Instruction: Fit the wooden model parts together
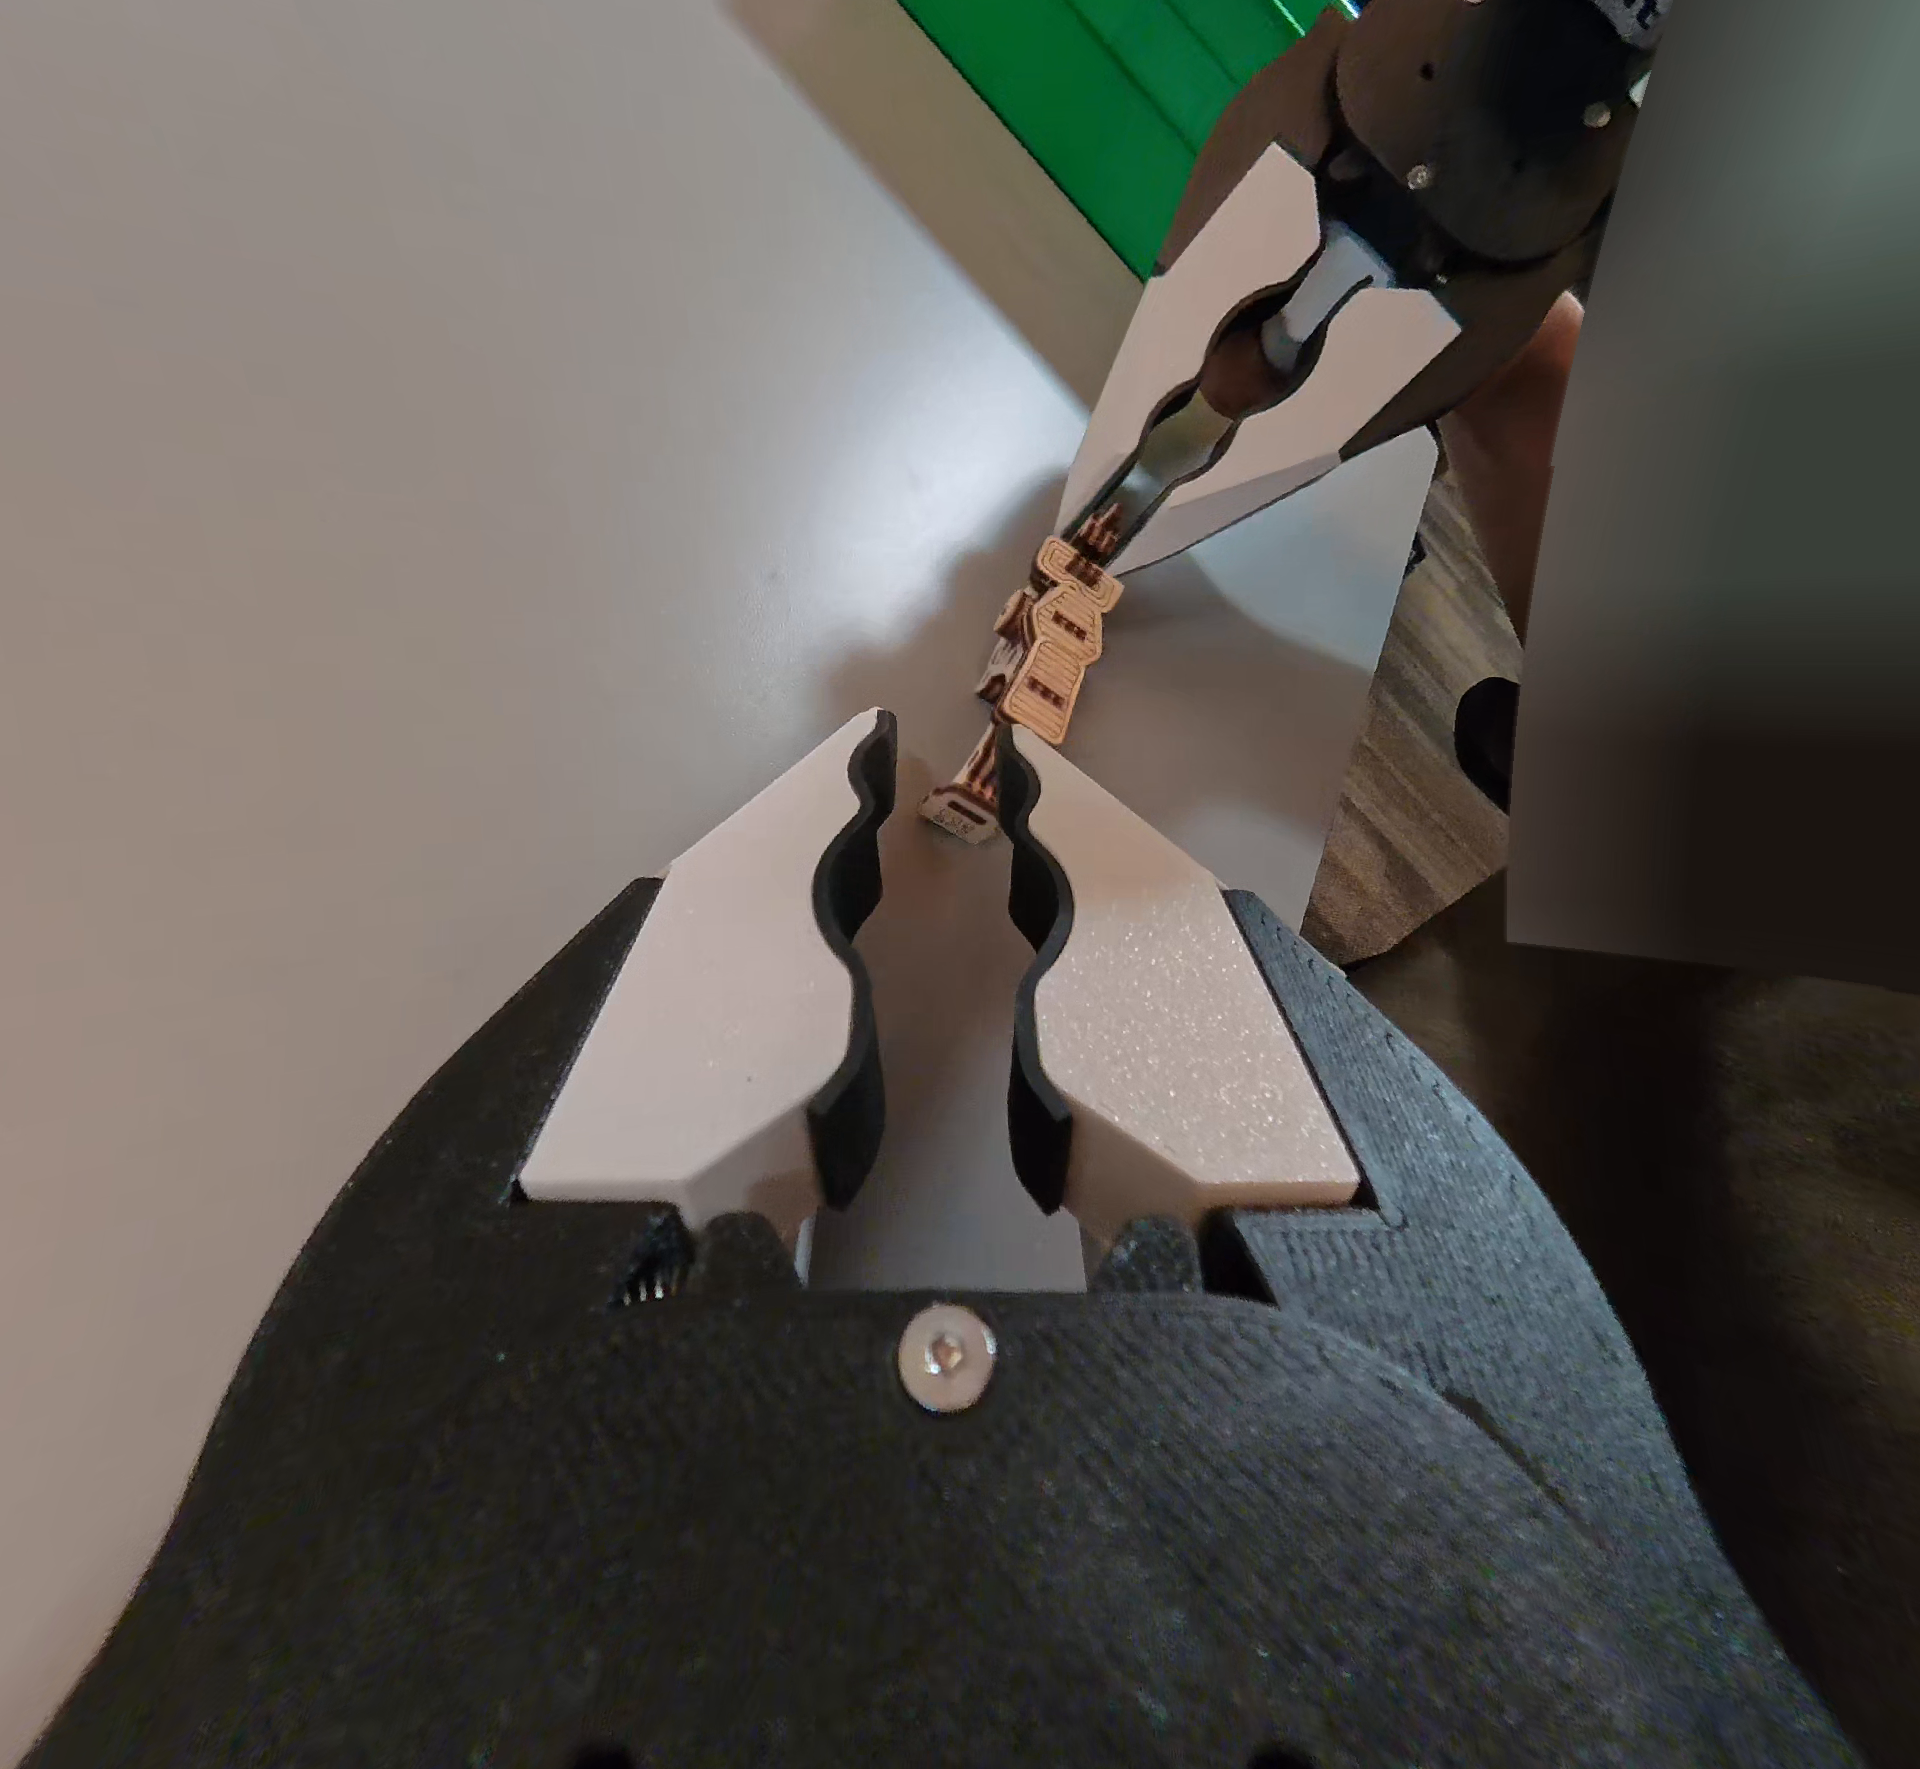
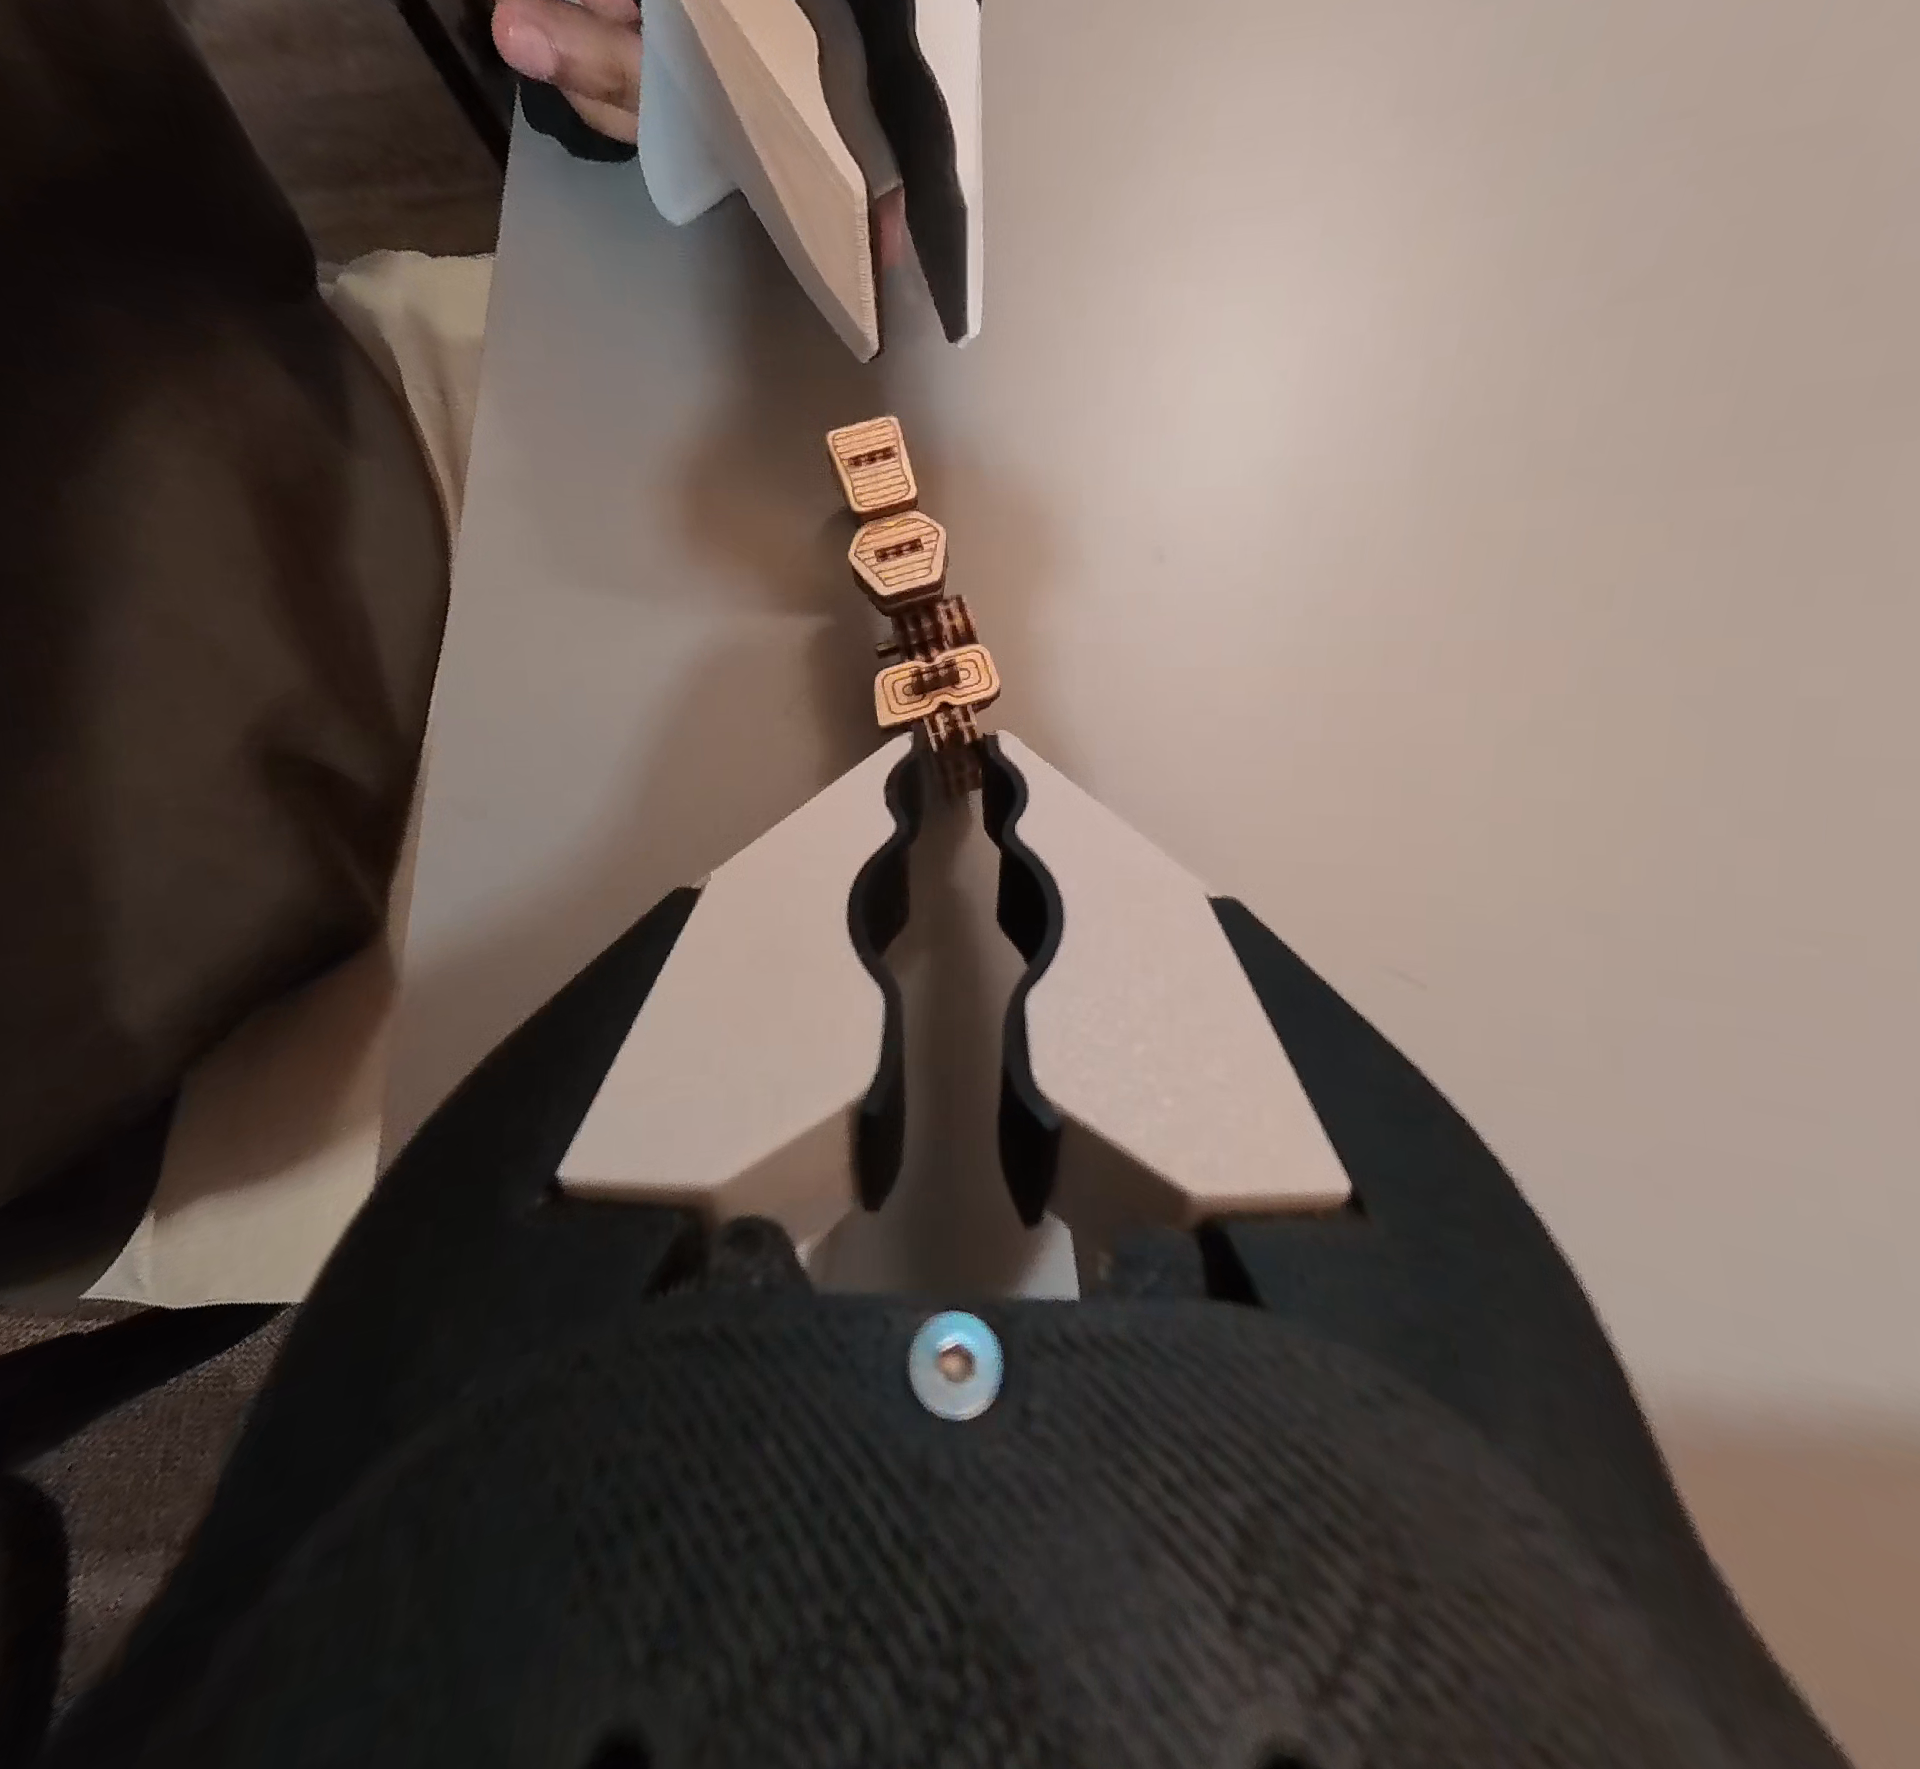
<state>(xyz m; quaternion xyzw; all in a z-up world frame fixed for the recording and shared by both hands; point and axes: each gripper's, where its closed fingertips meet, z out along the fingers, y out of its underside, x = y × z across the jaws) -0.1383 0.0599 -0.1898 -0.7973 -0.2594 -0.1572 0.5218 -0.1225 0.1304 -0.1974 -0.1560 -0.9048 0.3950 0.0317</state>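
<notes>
The wooden model (image 2: 899, 566) is a thin chain of several small engraved plywood plates on a slotted spine. My right gripper (image 2: 951, 763) is shut on its near end and holds it out over the grey table (image 2: 1455, 576). In the left wrist view the right gripper (image 1: 1107, 550) comes in from the upper right, pinching the far end of the model (image 1: 1049, 649). My left gripper (image 1: 948, 753) is open, its tips either side of the model's free end. In the right wrist view the left gripper (image 2: 914, 343) stands just short of that end, not touching.
A green box (image 1: 1091, 36) stands at the back of the table. The table's edge (image 1: 1382, 680) runs close to the model, with wood-look floor beyond it. A person's hand (image 2: 551, 5) holds the left gripper, and a clothed leg (image 2: 208, 576) sits beside the table. There is about 8 cm between the tips of the two grippers.
</notes>
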